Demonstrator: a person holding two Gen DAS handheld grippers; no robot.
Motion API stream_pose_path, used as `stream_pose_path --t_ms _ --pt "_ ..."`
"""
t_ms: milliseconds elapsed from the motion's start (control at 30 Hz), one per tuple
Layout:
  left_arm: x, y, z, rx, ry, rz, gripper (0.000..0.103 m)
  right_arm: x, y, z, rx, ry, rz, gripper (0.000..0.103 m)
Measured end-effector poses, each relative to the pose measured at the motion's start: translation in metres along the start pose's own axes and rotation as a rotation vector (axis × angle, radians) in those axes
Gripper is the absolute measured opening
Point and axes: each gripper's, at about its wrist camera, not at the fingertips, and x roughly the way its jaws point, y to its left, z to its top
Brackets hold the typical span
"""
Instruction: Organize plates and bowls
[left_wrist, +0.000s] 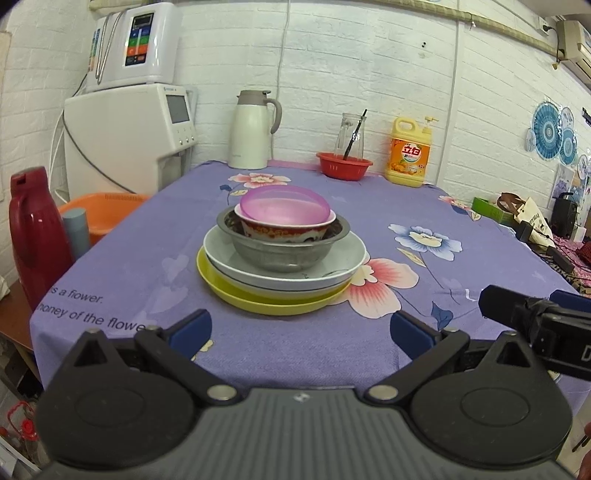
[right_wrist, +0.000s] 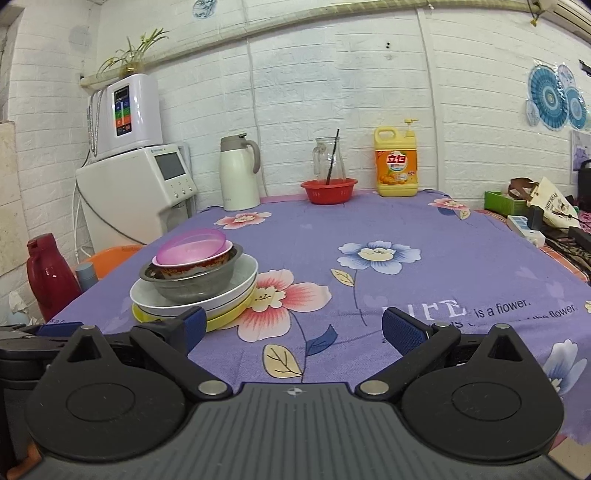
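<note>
A stack of dishes stands on the purple flowered tablecloth (left_wrist: 295, 343). From the bottom: a yellow plate (left_wrist: 258, 301), a white plate (left_wrist: 332, 269), a steel bowl (left_wrist: 280, 251), a red-patterned bowl (left_wrist: 284, 230) and a tilted pink bowl (left_wrist: 284, 205) on top. My left gripper (left_wrist: 301, 328) is open and empty, in front of the stack. In the right wrist view the stack (right_wrist: 195, 273) sits to the left. My right gripper (right_wrist: 293, 326) is open and empty, to the right of the stack near the table's front edge.
At the table's back stand a white thermos jug (left_wrist: 251, 129), a red basket (left_wrist: 343, 165) before a glass jug, and a yellow detergent bottle (left_wrist: 408, 151). A red flask (left_wrist: 35, 236) and orange basin (left_wrist: 103, 212) sit left, off the table. Clutter lies right.
</note>
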Motion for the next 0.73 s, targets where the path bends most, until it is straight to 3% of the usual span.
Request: stream_pose_path --t_ms 267,733 --pt "0.000 -0.004 0.000 0.008 -0.003 0.011 0.102 0.009 -0.014 -0.007 0.057 0.084 -0.020 0.103" --pt "-0.004 -0.006 0.000 0.015 -0.029 0.010 0.102 0.003 -0.017 -0.006 0.070 0.075 -0.001 0.103"
